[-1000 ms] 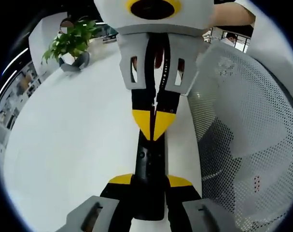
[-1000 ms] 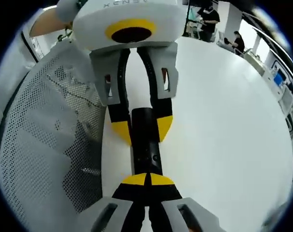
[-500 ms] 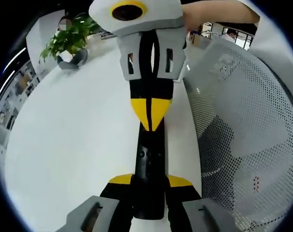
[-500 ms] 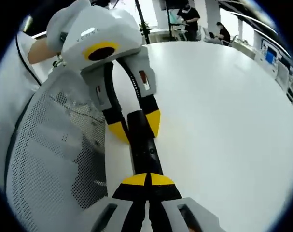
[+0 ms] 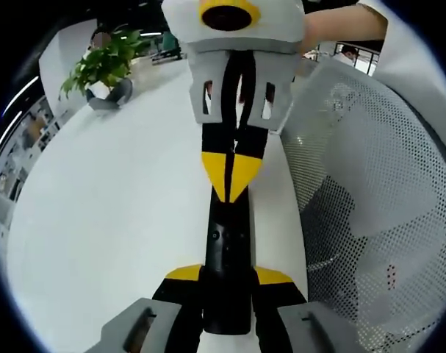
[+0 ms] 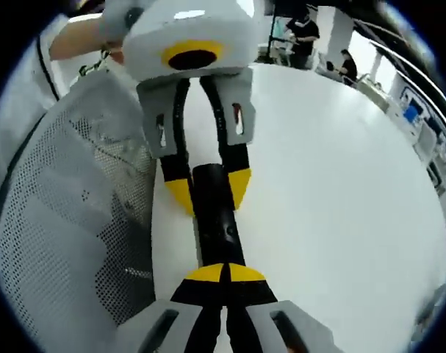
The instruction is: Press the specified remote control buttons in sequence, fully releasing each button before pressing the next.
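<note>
Potted plant: a leafy green plant [image 5: 105, 65] in a grey pot stands at the far left of the white table [image 5: 112, 206], well apart from everything else.
Left gripper: in the left gripper view, the left gripper [image 5: 227, 277] has its yellow-tipped jaws clamped on the near end of the black remote control [image 5: 228, 246], one jaw on each side.
Remote control: a long, slim black bar, lying lengthwise above the table between the two tools; small buttons show on its top face.
Right gripper: the right gripper [image 5: 232, 170] comes from the far side, its yellow tips pressed together and touching the remote's top face at the far end. In the right gripper view its own tips [image 6: 224, 273] meet over the remote [image 6: 217, 220].
Mesh chair: a white perforated chair back [image 5: 369, 191] stands just beside the table edge on the right.
</note>
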